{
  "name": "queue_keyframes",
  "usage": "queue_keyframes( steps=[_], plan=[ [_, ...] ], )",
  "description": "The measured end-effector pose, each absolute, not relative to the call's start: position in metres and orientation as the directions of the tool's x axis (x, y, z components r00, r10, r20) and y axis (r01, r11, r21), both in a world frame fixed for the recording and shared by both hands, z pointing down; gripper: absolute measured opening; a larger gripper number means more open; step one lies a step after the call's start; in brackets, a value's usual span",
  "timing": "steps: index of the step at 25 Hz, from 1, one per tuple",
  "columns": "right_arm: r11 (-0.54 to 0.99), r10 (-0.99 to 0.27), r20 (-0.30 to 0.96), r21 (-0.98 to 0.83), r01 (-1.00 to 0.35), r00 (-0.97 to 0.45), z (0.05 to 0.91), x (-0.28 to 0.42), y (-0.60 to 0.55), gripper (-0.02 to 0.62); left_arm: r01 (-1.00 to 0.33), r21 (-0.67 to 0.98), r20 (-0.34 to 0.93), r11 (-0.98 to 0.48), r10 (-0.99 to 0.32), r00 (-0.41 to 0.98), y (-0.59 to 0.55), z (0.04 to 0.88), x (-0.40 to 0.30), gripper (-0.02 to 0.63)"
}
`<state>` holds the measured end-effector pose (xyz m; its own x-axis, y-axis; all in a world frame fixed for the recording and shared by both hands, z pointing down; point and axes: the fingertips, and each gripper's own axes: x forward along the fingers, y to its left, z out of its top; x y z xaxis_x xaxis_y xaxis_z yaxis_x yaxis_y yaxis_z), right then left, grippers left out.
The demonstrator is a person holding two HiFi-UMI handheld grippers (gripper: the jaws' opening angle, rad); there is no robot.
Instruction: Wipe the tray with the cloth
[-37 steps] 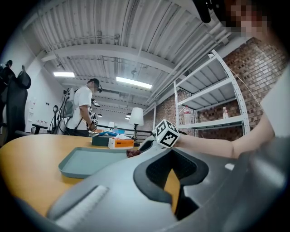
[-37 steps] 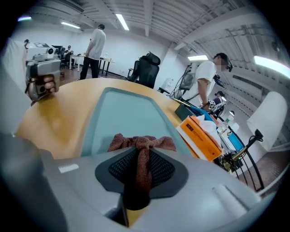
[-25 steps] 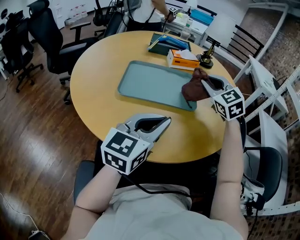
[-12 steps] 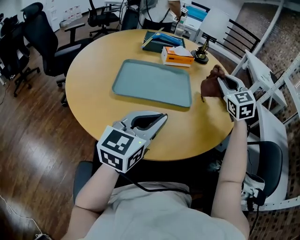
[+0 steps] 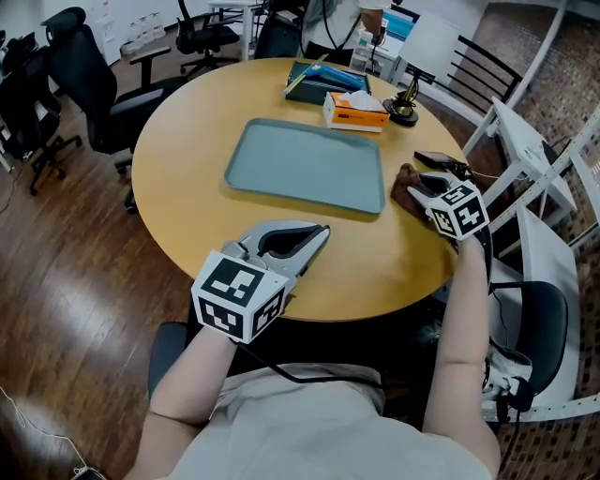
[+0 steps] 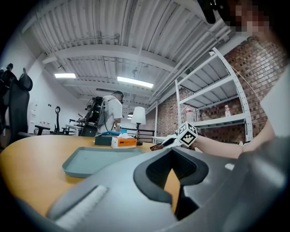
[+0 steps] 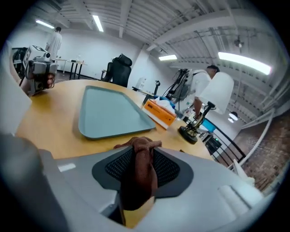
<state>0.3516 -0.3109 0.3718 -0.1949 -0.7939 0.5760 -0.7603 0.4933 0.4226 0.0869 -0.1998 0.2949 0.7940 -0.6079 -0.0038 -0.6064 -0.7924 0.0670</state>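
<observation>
— Nearest the body?
— Holding the left gripper [image 5: 321, 236] just over the near edge of the round wooden table [image 5: 178, 187], pressing its jaws together on nothing.
— And further out, to the right?
— Keeping the right gripper [image 5: 419, 187] low at the table's right side, pinching a brown cloth [image 5: 403, 180] tight between the pads. Bunching the cloth up past the jaw tips and trailing some of it down behind them.
— Touching the tray?
— Lying just beside the right short end of the grey-green tray [image 5: 281, 155], not on it; hard telling whether brushing the rim. Tray lying flat mid-table.
— Beyond that?
— Sitting along the far edge: an orange box [image 5: 354, 112], a dark box [image 5: 314, 82] holding blue things, and a lamp [image 5: 431, 56] with a white shade. Standing past the table, a person in a white top [image 5: 328, 19].
</observation>
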Motion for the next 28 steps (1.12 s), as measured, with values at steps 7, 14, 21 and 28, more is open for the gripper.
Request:
queue_keyframes(
  steps=[7,14,21,28],
  plan=[
    [0.595,-0.802,0.126,0.233,-0.769,-0.583,0.261,0.255,-0.251,0.118,-0.636,0.064,-0.01,-0.769,-0.638,0.77,-0.217,0.294,0.085,0.0],
    [0.833,-0.554,0.094,0.05,-0.551,-0.827,0.303,0.149,-0.205,0.002,-0.636,0.072,0.005,-0.768,-0.637,0.771,-0.224,0.295,0.087,0.0],
    [0.828,-0.56,0.099,0.037,-0.559,-0.823,0.308,0.147,-0.211,0.0,-0.644,0.084,0.029,-0.761,-0.644,0.765,-0.232,0.301,0.088,0.0],
    [0.821,-0.57,0.109,0.046,-0.569,-0.814,0.312,0.146,-0.212,0.0,-0.639,0.09,0.038,-0.764,-0.639,0.768,-0.232,0.303,0.09,0.0]
  ],
)
